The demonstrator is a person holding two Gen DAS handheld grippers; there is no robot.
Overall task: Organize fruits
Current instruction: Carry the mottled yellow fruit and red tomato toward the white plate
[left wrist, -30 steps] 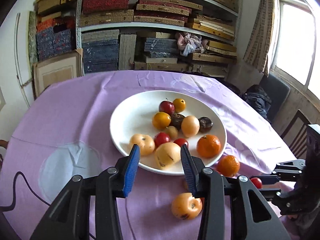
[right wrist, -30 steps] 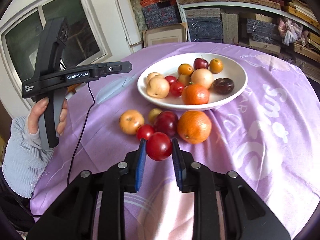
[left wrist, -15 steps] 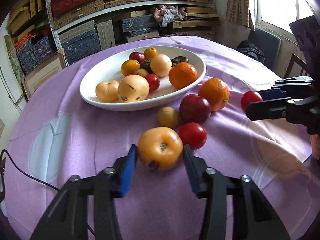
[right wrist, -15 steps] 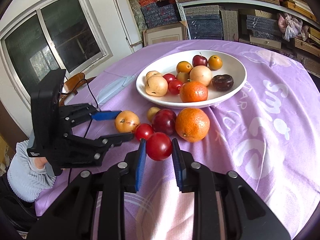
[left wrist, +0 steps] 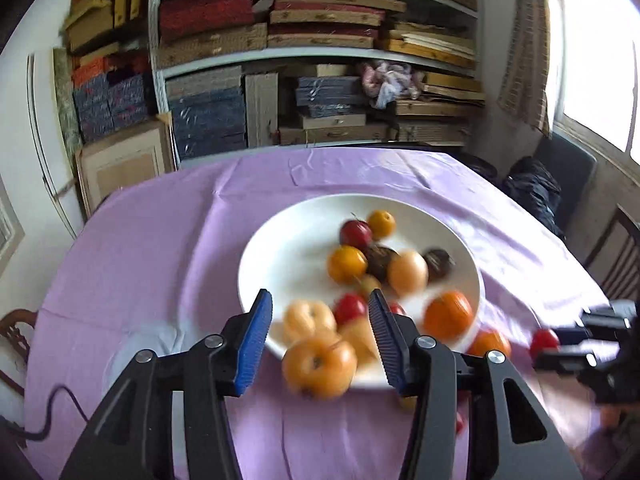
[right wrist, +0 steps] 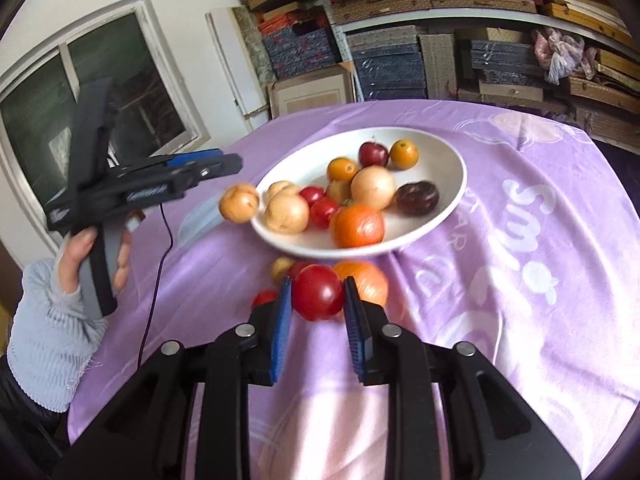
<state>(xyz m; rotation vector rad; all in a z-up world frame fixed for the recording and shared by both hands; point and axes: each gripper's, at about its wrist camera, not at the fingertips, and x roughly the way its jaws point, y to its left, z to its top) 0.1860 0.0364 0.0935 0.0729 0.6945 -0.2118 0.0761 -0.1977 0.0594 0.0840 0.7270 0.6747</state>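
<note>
A white plate [left wrist: 280,240] [right wrist: 452,160] on the purple cloth holds several fruits. My left gripper [left wrist: 320,294] [right wrist: 224,162] hovers at the plate's near rim, its jaws opening. An orange-yellow fruit [left wrist: 318,364] [right wrist: 239,203] hangs blurred in the air just under its tips, clear of both pads, beside the rim. My right gripper [right wrist: 317,282] [left wrist: 568,344] is shut on a red fruit [right wrist: 318,296] [left wrist: 544,342], held low over the cloth in front of the plate. Behind it on the cloth lie an orange [right wrist: 366,280], a small yellow fruit [right wrist: 282,266] and a small red fruit [right wrist: 264,298].
A person's hand [right wrist: 80,248] in a light blue sleeve holds the left gripper's handle, and a black cable [right wrist: 160,264] trails over the cloth. Shelves [left wrist: 320,52] stacked with boxes stand behind the table. A chair [left wrist: 624,252] and a window are at the right.
The left gripper has lifted the orange-yellow fruit off the cloth to the plate's rim and let go of it. The right gripper has drifted slightly towards the plate with the red fruit.
</note>
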